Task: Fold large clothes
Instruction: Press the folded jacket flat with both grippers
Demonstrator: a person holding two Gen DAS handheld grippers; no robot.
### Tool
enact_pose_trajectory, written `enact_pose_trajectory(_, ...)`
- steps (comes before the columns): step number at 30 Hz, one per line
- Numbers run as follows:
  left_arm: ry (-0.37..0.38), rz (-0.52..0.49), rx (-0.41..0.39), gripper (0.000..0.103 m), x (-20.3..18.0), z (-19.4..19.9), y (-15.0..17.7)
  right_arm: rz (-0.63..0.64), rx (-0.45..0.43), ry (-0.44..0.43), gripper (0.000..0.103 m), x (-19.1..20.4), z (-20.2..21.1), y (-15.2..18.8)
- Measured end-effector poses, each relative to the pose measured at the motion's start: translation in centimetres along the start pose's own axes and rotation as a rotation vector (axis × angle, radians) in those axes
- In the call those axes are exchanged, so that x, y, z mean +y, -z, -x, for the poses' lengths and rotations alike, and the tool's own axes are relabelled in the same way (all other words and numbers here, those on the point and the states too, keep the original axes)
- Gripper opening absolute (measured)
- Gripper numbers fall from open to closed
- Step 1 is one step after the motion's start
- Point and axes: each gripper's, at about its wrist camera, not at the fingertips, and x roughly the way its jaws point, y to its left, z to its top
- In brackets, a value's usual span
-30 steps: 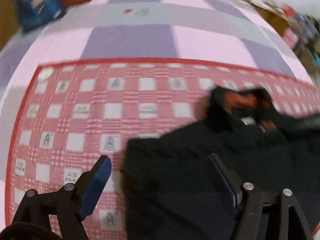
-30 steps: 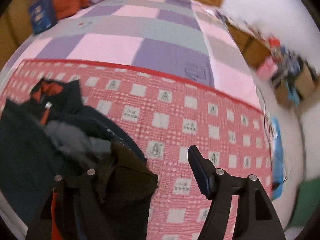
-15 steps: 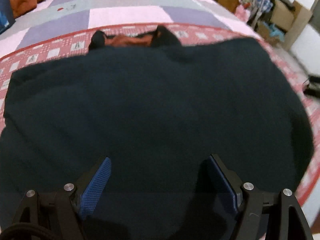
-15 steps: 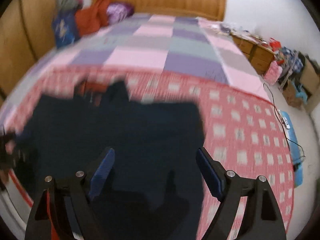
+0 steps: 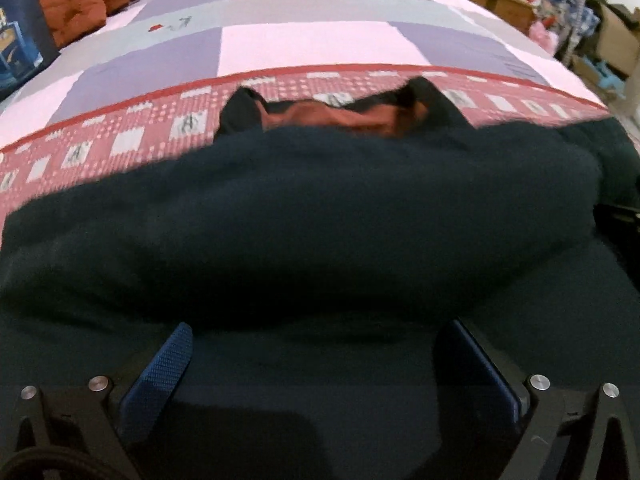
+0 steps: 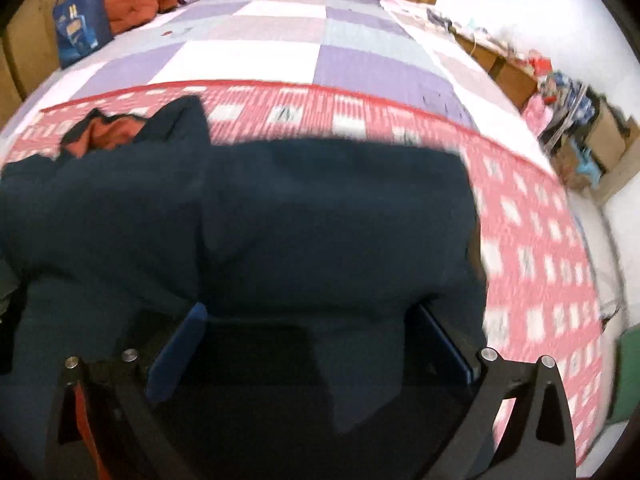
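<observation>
A large dark navy jacket (image 5: 304,216) with an orange lining at its collar (image 5: 332,118) lies spread on the red checked blanket (image 5: 120,144) on the bed. It also fills the lower half of the right wrist view (image 6: 280,220). My left gripper (image 5: 312,344) is open, its blue pads low over the jacket's near edge. My right gripper (image 6: 312,320) is open too, over the jacket's right part. Neither holds any cloth.
A purple, pink and grey quilt (image 5: 312,36) covers the far bed. Orange cushions (image 5: 80,4) and a blue bag (image 6: 80,28) sit by the headboard. Boxes and clutter (image 6: 580,120) stand on the floor at the right.
Both grippers have let go and swung over the jacket, which now lies spread on the blanket. In the last half second both moved lower and closer to its near edge.
</observation>
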Motion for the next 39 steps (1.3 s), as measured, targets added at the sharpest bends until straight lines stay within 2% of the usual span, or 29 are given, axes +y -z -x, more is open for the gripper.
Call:
enact_pose_trajectory(3,-0.017,-0.001,0.019,0.103,0.2,-1.5,-1.8,-0.009,0.021,0.000,0.103,-0.4,-1.6,-2.2)
enact_pose_trajectory(6,-0.025,0.041,0.042,0.103,0.9,-2.1,-2.6,-0.047,0.017,0.000,0.103,-0.9,-1.6,-3.2)
enact_pose_trajectory(8,-0.024,0.063,0.035,0.103,1.1,-1.7,-2.6,-0.061,-0.015,0.002,0.103,-0.7,-0.4,-2.8)
enact_pose_trajectory(12,-0.019,0.085,-0.020,0.099,0.7,1.9,-1.1,-0.034,-0.106,-0.081,0.103,1.1,4.2,-0.5)
enact_pose_trajectory(15,-0.016,0.090,-0.066,0.099,-0.1,5.7,1.7,-0.028,-0.173,-0.121,0.103,2.8,8.1,2.3)
enact_pose_trajectory(17,-0.032,0.098,-0.076,0.100,-0.8,8.5,4.6,-0.058,-0.189,-0.121,0.103,3.6,10.2,4.9)
enact_pose_trajectory(21,-0.030,0.146,-0.069,0.102,-2.0,12.4,10.3,-0.134,-0.154,-0.102,0.103,4.3,13.0,11.7)
enact_pose_trajectory(23,-0.041,0.150,-0.036,0.102,-3.0,13.8,14.2,-0.140,-0.119,-0.076,0.103,5.1,14.0,16.1)
enact_pose_trajectory(25,-0.040,0.119,-0.009,0.102,-3.9,14.1,16.7,-0.090,-0.063,-0.068,0.103,6.5,14.2,19.7)
enact_pose_trajectory(27,-0.056,0.025,0.031,0.103,-5.1,13.0,19.1,-0.039,-0.014,-0.068,0.103,7.8,13.4,21.5)
enact_pose_trajectory(30,-0.045,0.028,0.034,0.103,-4.8,11.0,18.8,-0.006,0.002,-0.044,0.103,8.5,11.8,20.9)
enact_pose_trajectory(32,-0.052,0.045,0.007,0.103,-4.2,10.0,17.0,0.018,-0.009,-0.022,0.103,8.9,10.6,19.1)
enact_pose_trajectory(36,-0.067,0.019,-0.040,0.103,-3.9,8.3,13.0,0.067,-0.052,0.022,0.103,9.8,9.5,15.4)
enact_pose_trajectory(39,-0.056,0.007,-0.081,0.103,-3.5,8.0,10.6,0.057,-0.153,0.000,0.103,9.7,11.0,12.7)
